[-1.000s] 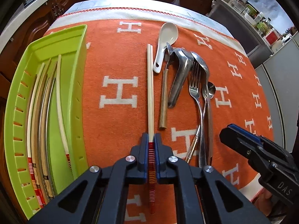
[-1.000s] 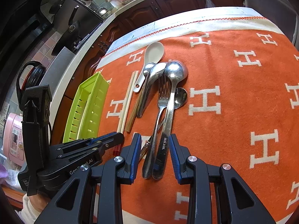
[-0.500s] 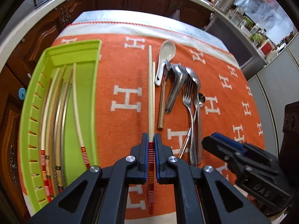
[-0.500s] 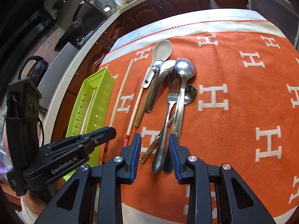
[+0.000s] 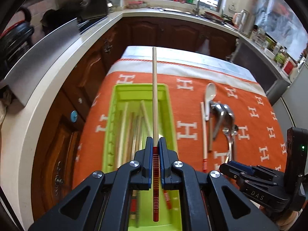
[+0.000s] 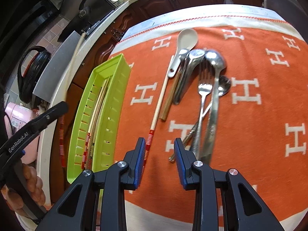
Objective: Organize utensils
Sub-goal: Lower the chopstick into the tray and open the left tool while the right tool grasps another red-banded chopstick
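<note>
My left gripper [image 5: 156, 150] is shut on a cream chopstick with a red-striped end [image 5: 154, 100] and holds it in the air over the green tray [image 5: 165, 92], which holds several chopsticks [image 6: 98, 104]. My right gripper [image 6: 158, 154] is open and empty, low over the orange cloth. A second chopstick [image 6: 159, 104] lies on the cloth by its left finger. To its right lie a white ceramic spoon [image 6: 184, 44], a wooden-handled utensil [image 6: 171, 96], metal spoons [image 6: 213, 88] and a fork [image 6: 202, 104].
The orange cloth with white H marks [image 6: 259, 115] covers the table. The tray sits at the table's left edge, next to a white counter [image 5: 57, 63] and brown cabinets [image 5: 173, 32]. A sink and bottles stand at the far back.
My left gripper lifted the chopstick off the cloth and carried it left over the green tray. My right gripper drew back slightly from the metal cutlery, staying open.
</note>
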`<state>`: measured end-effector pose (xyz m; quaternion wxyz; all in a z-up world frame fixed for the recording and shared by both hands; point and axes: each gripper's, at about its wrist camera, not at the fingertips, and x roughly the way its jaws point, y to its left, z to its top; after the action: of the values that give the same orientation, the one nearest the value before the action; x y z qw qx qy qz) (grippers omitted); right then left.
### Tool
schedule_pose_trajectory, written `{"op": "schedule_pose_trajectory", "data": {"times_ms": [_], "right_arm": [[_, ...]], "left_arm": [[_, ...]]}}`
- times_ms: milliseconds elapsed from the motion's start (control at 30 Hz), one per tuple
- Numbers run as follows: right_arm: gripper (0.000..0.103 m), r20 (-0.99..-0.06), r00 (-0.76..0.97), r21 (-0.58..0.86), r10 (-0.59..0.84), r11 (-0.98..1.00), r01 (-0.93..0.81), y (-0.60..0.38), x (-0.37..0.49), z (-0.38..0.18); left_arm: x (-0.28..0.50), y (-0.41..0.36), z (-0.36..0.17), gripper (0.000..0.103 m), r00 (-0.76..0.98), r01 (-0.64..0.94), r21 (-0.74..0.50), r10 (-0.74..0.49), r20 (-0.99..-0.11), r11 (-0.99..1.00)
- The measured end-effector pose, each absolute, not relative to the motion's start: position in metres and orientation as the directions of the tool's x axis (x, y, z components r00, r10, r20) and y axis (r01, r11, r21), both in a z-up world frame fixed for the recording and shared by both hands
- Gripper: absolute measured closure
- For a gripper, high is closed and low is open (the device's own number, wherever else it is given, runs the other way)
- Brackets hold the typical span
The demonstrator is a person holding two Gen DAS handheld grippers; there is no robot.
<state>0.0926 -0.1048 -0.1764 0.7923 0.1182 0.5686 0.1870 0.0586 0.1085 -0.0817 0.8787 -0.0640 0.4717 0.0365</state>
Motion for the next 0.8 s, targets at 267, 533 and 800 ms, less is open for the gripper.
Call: {"op": "schedule_pose_trajectory", "data": {"times_ms": [267, 533, 800], "right_arm": [[0.072, -0.882, 0.28, 0.338, 0.378, 0.923, -0.182, -0.067, 0.092, -0.189], [0.072, -0.908, 0.301, 0.242, 0.292, 0.951, -0.191, -0.042, 0.094, -0.199], [0.072, -0.909, 0.37, 0.117, 0.19, 0.971, -0.211, -0.021, 0.094, -0.205]], "left_arm": [[0.052, 0.136, -0.117, 0.078, 0.489, -0.175, -0.093, 0.004, -0.872, 0.98], [0.043, 0.153, -0.127, 0.049, 0.497, -0.243, -0.086, 0.048, -0.866, 0.966], [0.042, 0.158, -0.124, 0.044, 0.514, -0.257, -0.072, 0.073, -0.855, 0.964]]}}
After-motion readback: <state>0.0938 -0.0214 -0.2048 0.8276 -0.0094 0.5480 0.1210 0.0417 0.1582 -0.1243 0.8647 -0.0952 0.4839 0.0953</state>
